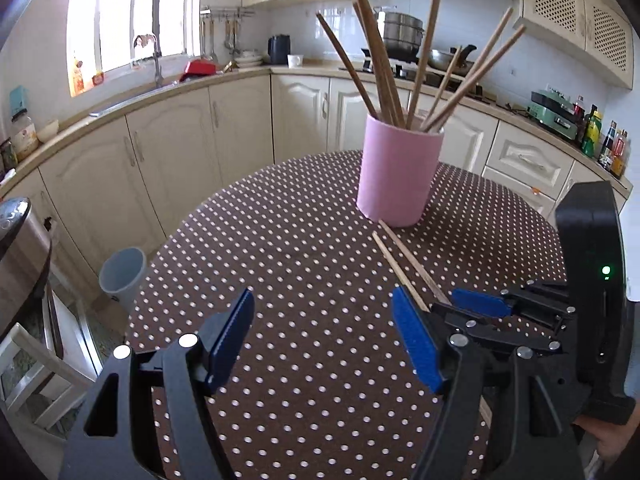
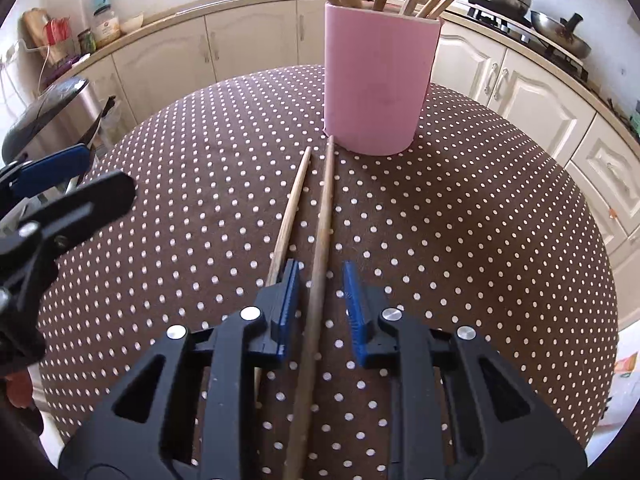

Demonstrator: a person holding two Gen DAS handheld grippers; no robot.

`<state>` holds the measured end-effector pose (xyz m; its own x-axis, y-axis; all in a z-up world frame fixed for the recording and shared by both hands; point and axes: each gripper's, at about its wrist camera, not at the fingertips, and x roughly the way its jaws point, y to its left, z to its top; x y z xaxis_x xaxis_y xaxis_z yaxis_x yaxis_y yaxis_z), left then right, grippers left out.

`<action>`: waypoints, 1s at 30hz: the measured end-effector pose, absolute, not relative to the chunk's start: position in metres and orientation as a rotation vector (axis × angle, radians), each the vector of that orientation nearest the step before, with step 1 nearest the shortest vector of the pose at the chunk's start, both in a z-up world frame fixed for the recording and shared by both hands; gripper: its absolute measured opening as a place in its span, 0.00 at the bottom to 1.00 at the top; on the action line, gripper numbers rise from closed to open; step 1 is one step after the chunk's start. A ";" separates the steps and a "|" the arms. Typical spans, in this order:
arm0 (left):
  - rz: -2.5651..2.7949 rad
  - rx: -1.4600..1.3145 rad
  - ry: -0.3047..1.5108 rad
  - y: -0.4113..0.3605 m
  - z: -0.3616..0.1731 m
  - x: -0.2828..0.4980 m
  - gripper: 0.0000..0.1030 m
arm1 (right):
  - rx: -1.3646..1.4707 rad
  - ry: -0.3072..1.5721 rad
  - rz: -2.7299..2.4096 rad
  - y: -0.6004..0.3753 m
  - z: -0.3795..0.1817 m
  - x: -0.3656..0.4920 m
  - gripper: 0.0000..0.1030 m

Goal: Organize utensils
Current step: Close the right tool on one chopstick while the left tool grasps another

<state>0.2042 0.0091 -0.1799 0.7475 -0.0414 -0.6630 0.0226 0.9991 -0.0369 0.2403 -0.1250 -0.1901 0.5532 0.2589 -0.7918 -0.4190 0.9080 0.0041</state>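
2 wooden chopsticks (image 2: pixel 320 208) lie side by side, tips near the upright pink holder (image 2: pixel 376 80) of chopsticks.

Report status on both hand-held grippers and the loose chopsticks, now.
Left hand-held gripper open, empty. Right hand-held gripper open, straddling one chopstick; pads not touching. Second chopstick outside left pad. Pink holder ahead, path unobstructed.

Pink holder (image 2: pixel 378 80) blocking far tabletop, two chopsticks (image 2: pixel 326 208) before it, dotted tablecloth (image 2: pixel 500 220) bare either side
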 end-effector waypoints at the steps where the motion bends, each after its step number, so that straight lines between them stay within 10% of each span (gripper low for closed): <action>1: -0.037 -0.028 0.734 0.007 -0.181 0.206 0.68 | -0.197 0.901 0.403 -0.126 -0.189 0.240 0.10; 21: -0.084 -0.012 0.932 -0.060 -0.212 0.279 0.68 | -0.086 0.923 0.395 -0.208 -0.191 0.215 0.07; 30: -0.093 -0.038 0.984 -0.065 -0.224 0.308 0.11 | -0.066 0.914 0.400 -0.211 -0.188 0.228 0.07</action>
